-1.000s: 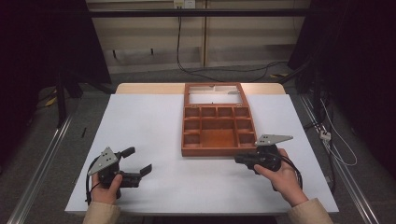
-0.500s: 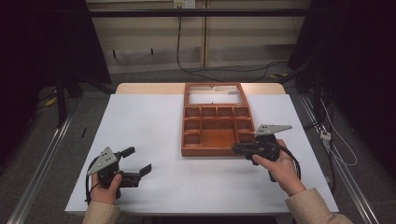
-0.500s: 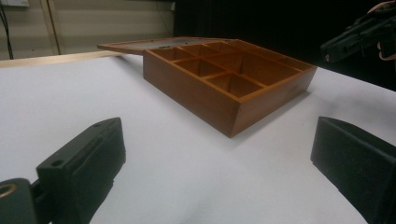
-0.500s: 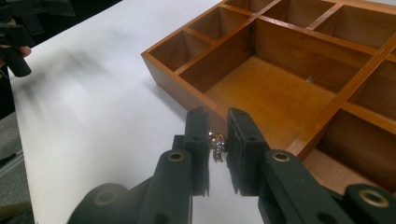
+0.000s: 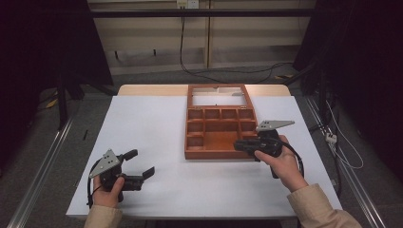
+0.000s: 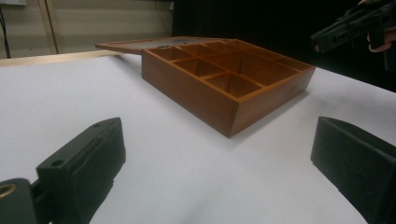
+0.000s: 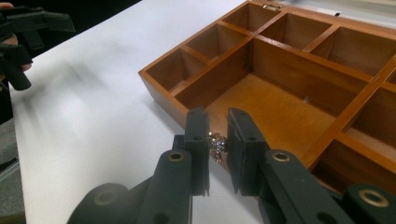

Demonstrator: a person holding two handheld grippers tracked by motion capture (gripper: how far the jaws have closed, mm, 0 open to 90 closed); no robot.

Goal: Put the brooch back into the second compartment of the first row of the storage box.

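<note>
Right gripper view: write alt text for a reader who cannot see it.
The right claw is shut on a small sparkly trinket, held at the near edge of an open wooden box with empty compartments. The box sits on a white table; the left claw shows farther off at top left, in a hand.

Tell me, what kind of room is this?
Probably a lab or workshop set up for recording: a white-topped table, dark curtains on both sides, cables trailing over the grey floor, and metal rails beside the table.
</note>
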